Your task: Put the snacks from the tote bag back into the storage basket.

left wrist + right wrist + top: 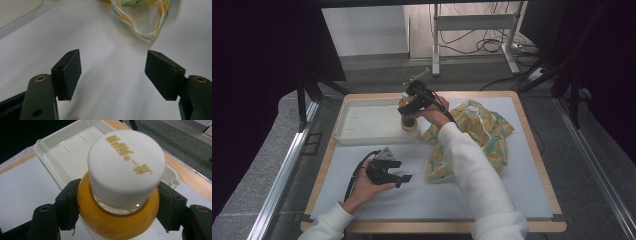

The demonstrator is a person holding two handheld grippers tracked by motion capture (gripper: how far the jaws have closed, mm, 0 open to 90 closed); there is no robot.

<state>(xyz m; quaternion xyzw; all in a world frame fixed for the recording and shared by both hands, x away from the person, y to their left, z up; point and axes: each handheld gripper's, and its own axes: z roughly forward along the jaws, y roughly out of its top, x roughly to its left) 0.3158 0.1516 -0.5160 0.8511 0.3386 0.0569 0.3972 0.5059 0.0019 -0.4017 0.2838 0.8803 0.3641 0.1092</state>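
Evidently the right gripper is clamped on an orange bottle at the tray's right edge, near the table's far side. Lower it straight and settle the base flat before letting go. Its base and label are hidden. The left gripper hangs apart, empty, beside the patterned bag.

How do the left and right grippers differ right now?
The right gripper is clamped on the orange bottle just below its white cap, over the tray; the left gripper holds nothing, its jaws wide apart. The right reaches far across the table; the left sits nearer the person, over bare mat. Both have black jaws.
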